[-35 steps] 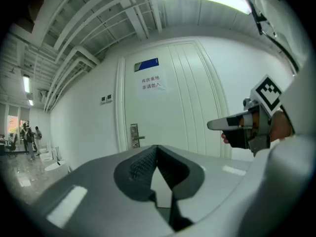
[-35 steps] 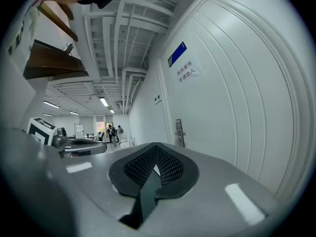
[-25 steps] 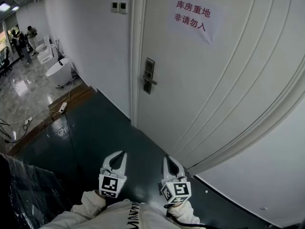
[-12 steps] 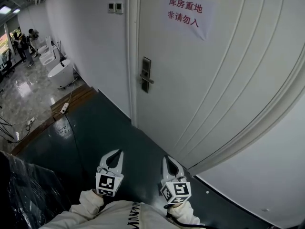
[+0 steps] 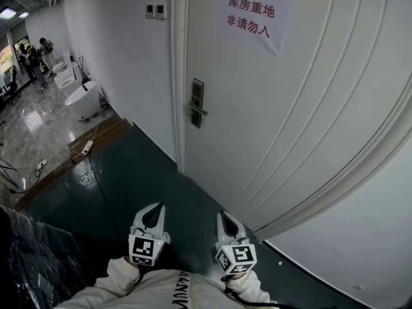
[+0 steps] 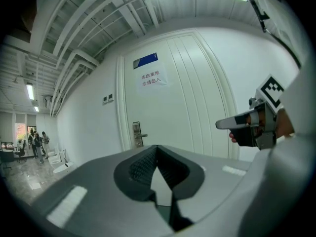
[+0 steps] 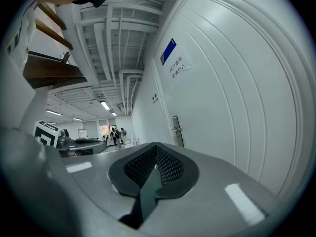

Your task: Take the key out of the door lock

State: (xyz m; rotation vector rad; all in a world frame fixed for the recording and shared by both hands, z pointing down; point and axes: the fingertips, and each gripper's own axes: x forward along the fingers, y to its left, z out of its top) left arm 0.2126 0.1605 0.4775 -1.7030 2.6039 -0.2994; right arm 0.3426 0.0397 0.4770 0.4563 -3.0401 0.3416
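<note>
A white panelled door (image 5: pixel 290 108) fills the upper right of the head view, closed in its frame. To its left runs a white wall (image 5: pixel 122 56), and a dark floor (image 5: pixel 148 179) stretches from the foot of both down to the person. Far off at the left, on a shiny pale floor, stands a white tub (image 5: pixel 82 98), with people (image 5: pixel 38 51) beyond it.

High on the door hangs a paper sign (image 5: pixel 251 18) with red characters. At the bottom of the view two pale sleeves (image 5: pixel 122 272) hold the tools low and side by side, well apart from the door and pointing toward it.

The left tool (image 5: pixel 156 208) is closed: in its own view the jaw tips meet and nothing sits between them. The right tool (image 5: pixel 222 216) is closed too, its pads together and empty.

The lock (image 5: pixel 197 102) is a dark upright plate near the door's left edge, about midway up, with a handle (image 5: pixel 202 111) sticking out toward the right. A white power strip (image 5: pixel 85 148) lies on the floor by the wall, with a cable trailing from it. Two small switches (image 5: pixel 155 9) sit on the wall just left of the door frame.

The key would be at the lock plate, but at this distance it is too small to make out in any view.
</note>
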